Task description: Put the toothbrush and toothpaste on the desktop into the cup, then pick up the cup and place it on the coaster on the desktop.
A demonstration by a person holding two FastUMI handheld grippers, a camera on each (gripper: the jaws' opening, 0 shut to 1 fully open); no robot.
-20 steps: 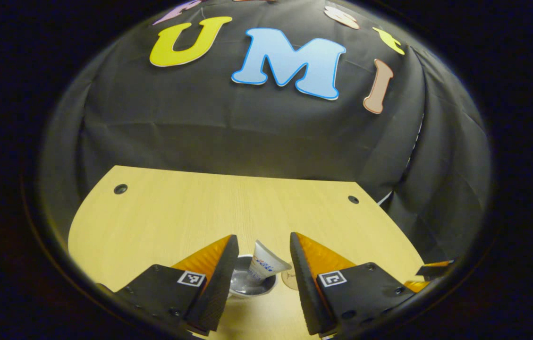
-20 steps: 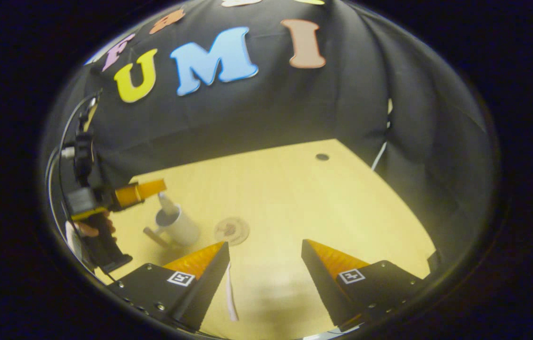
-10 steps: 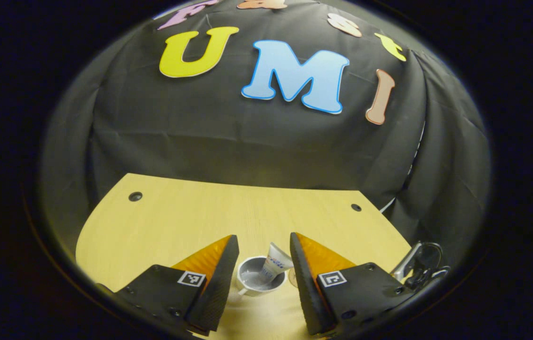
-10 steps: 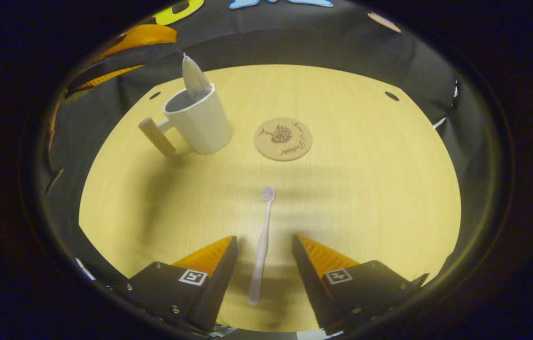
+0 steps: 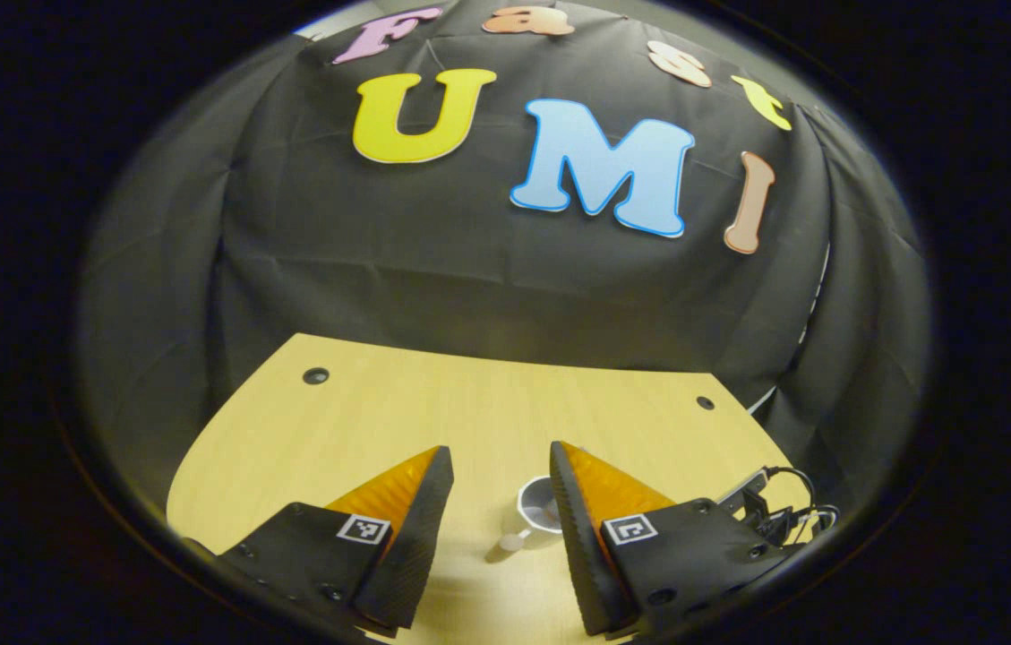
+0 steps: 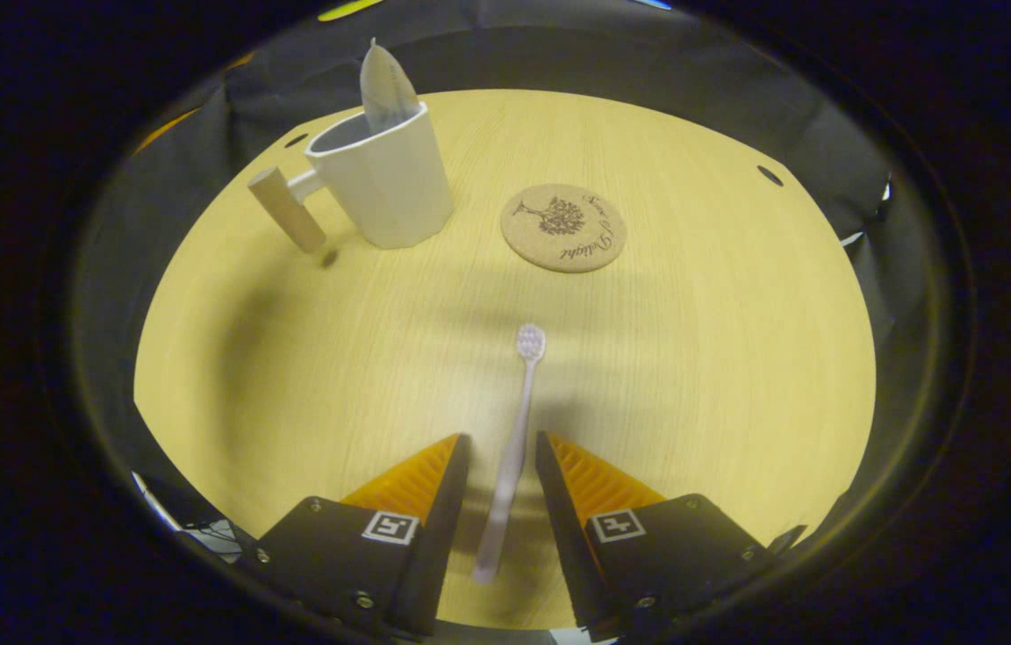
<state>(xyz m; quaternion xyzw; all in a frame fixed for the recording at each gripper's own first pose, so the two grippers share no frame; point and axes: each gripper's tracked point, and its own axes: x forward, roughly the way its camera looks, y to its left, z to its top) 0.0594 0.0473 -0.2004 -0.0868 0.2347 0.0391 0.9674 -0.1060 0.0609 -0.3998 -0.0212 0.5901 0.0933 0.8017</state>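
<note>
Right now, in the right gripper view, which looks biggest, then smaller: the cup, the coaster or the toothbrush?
1. Cup, the bulkiest.
2. Coaster, wide but flat.
3. Toothbrush, longest but very thin.

The toothbrush lies nearest the camera, so its length may be exaggerated.

My left gripper view rides high and well back, facing across the pale wooden bench [image 5: 398, 421] toward the black cloth wall [image 5: 469, 269]. My right gripper view sits low and close, tilted down at the bench top. Both share the white ceramic cup with a wooden handle [image 6: 384, 184], small and far in the left gripper view [image 5: 534, 518].
</note>
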